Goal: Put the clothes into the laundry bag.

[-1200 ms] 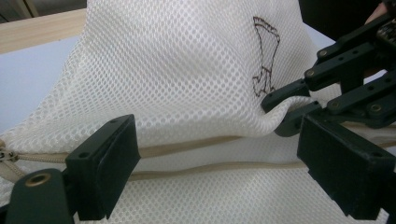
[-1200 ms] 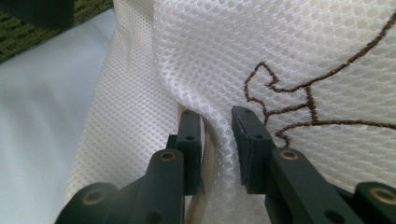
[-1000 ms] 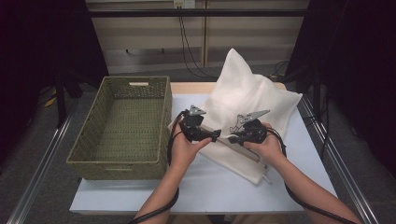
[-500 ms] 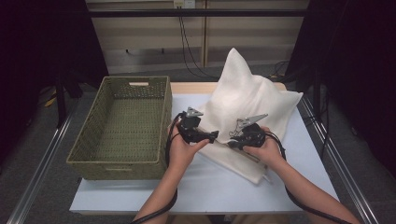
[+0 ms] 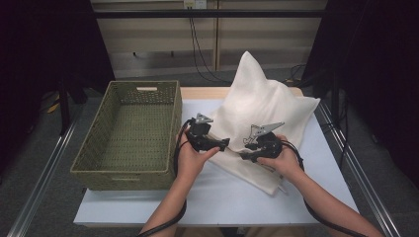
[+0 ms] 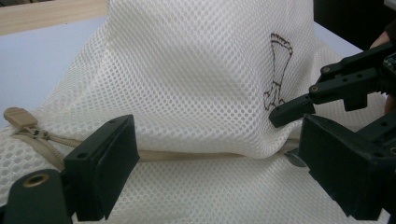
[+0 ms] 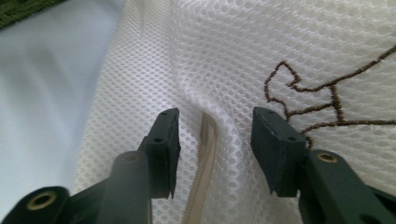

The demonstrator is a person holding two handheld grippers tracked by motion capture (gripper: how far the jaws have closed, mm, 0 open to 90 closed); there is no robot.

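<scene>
Mesh bag [image 5: 262, 118] lies on the worktop [image 5: 222, 197] right of the wicker basket [image 5: 128, 133]. Left tool [image 6: 215, 163] and right tool [image 7: 215, 140] are both spread, straddling the beige zipper [image 7: 203, 163], legible from the gripper views alone. Embroidered motif [image 6: 278, 70] partly cut off.

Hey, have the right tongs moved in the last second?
Yes, slightly. Judged against the wicker basket, the right tongs have slid a little toward the person's edge of the table, over the white mesh bag, jaws open.
</scene>
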